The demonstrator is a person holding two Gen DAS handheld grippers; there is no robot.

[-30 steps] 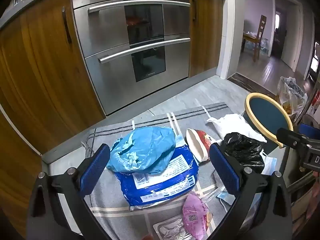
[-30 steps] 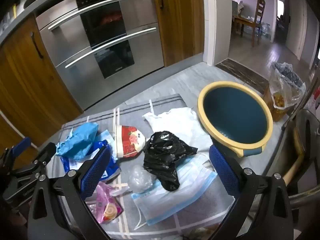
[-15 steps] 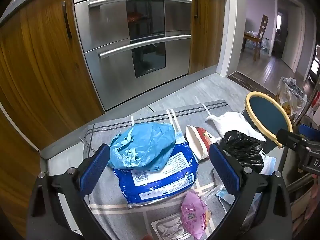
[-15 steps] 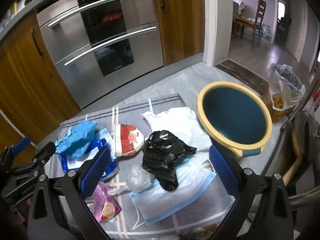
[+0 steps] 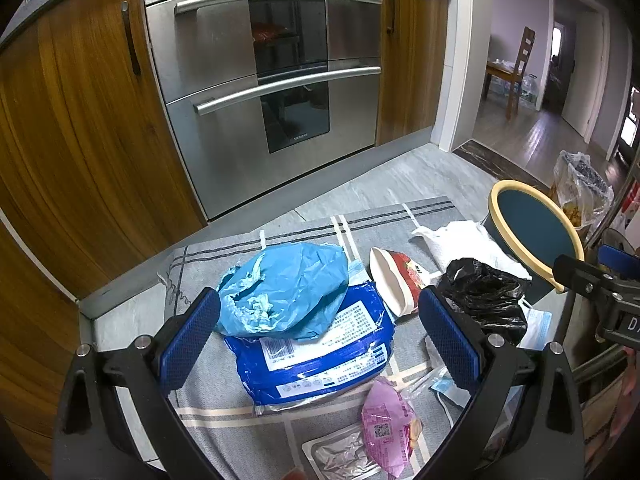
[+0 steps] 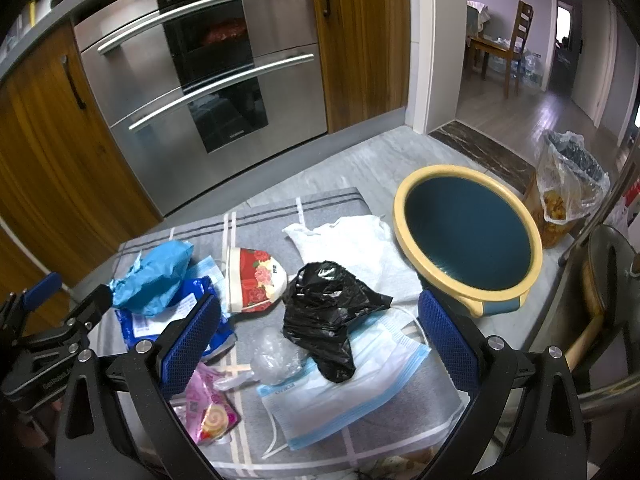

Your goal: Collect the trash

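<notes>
Trash lies on a grey striped cloth: a crumpled light-blue bag on top of a dark-blue printed packet, a red-and-white paper cup on its side, a black plastic bag, a blue face mask, a pink snack wrapper and a white bag. A teal bin with a yellow rim stands at the right. My left gripper hovers open over the blue pile. My right gripper hovers open over the black bag. Neither holds anything.
A steel double oven and wooden cabinet doors stand beyond the cloth. A clear bag of food scraps sits right of the bin. A doorway with a wooden chair opens at the far right. A clear crumpled wrapper lies beside the mask.
Both grippers have drifted slightly back and up, so the trash sits a little lower in each view. Both stay open, and nothing on the cloth has moved.
</notes>
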